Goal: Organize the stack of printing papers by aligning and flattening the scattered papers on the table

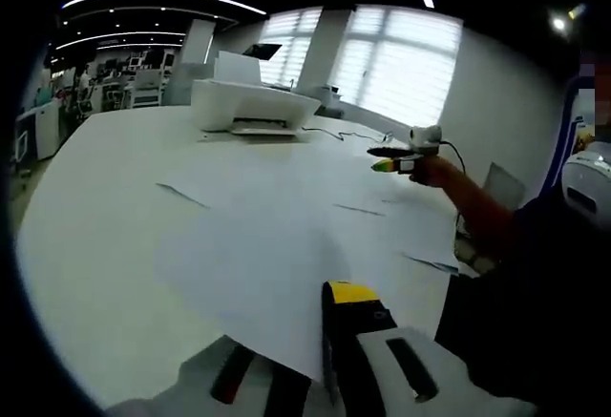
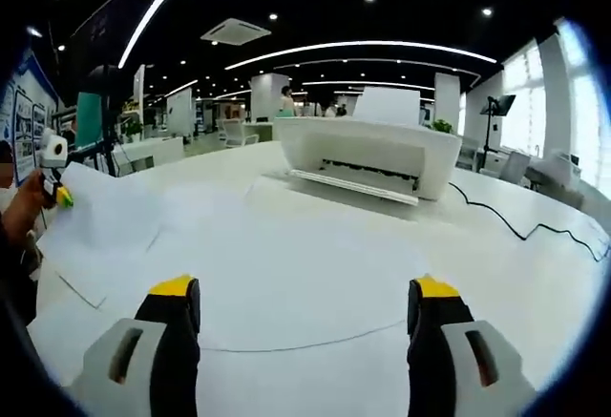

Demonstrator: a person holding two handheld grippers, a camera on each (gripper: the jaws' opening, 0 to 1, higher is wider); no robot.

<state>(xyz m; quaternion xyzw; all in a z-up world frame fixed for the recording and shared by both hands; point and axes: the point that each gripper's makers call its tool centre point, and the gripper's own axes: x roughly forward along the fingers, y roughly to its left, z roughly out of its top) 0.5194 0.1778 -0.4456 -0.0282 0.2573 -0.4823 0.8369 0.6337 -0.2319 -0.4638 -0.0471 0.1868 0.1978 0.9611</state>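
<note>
Several white paper sheets (image 1: pixel 286 217) lie scattered and overlapping across the white table (image 1: pixel 95 198). In the left gripper view, my left gripper (image 1: pixel 301 329) is shut on the near edge of one sheet; one yellow-tipped finger (image 1: pixel 348 295) lies on top and the other is partly hidden beneath the paper. From the right gripper view, the left gripper (image 2: pixel 59 188) holds that sheet (image 2: pixel 100 217) slightly raised at the far left. My right gripper (image 2: pixel 305 293) stands open, jaws wide apart, just above flat sheets (image 2: pixel 305 255). It appears as the right gripper (image 1: pixel 393 162) in a hand.
A white printer (image 2: pixel 368 155) stands at the back of the table, with a black cable (image 2: pixel 520 231) trailing to the right. The printer (image 1: pixel 250 102) sits beyond the papers. A person's dark sleeve (image 1: pixel 516 312) fills the right side. Office desks lie behind.
</note>
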